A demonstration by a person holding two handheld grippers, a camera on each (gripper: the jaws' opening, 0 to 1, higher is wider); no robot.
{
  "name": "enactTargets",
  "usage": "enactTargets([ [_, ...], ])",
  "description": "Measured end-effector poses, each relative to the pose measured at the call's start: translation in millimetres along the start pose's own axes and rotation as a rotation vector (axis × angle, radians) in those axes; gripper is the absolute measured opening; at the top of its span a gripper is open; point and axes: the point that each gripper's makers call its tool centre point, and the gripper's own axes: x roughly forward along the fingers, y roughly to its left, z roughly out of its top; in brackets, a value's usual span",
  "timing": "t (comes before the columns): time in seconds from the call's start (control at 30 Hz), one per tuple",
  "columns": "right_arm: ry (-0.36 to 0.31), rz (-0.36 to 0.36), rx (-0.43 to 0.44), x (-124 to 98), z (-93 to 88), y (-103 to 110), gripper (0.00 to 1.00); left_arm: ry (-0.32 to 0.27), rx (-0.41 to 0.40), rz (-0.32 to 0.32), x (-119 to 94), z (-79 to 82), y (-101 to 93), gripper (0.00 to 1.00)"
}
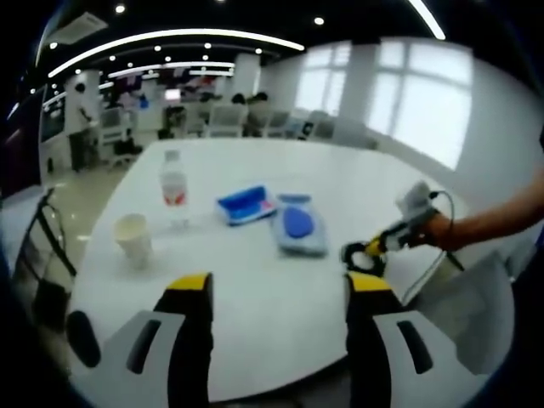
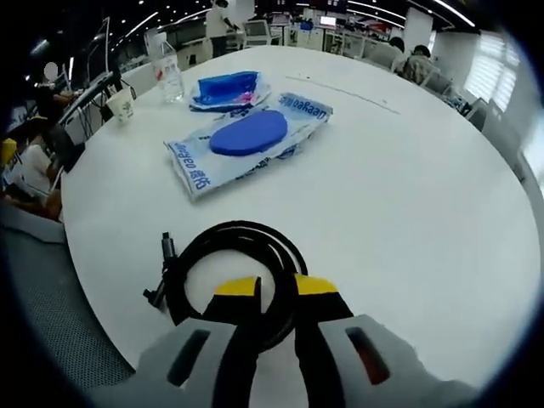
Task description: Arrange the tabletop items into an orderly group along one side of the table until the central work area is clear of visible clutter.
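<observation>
A round white table (image 1: 280,314) fills the foreground of the left gripper view, and the left gripper (image 1: 279,293) stands above its near edge with its two yellow-tipped jaws wide apart and nothing between them. Toward the far left of the table stands a pale paper cup (image 1: 133,236), and just beyond it, to its right, a clear water bottle (image 1: 173,188) with a red label stands upright. Near the middle lie a blue open case (image 1: 244,204) and, just beside it on the right, a flat plastic packet (image 1: 299,225) with a blue oval shape showing on its top. In the same view the right gripper (image 1: 364,252) reaches in from the right, held by a person's hand (image 1: 435,229), its tip down at the table beside the packet. In the right gripper view, a coiled black cable (image 2: 231,270) lies on the table close to the near edge, a loose plug end sticking out at its left. The right gripper's jaws are nearly closed across the near side of the coil and seem to pinch the cable, though the contact itself is hard to make out. Beyond the cable the packet (image 2: 246,140) lies flat, the blue case (image 2: 226,89) behind it, the bottle (image 2: 170,75) and cup (image 2: 120,104) farther off at the left.
</observation>
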Motion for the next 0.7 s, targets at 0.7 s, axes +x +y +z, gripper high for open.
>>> enactTargets([
  [0.7, -0.133, 0.027, 0.045, 3, 76.4, 0, 0.41, 0.019, 0.01, 0.003, 1, -4.1, 1.5, 0.58],
])
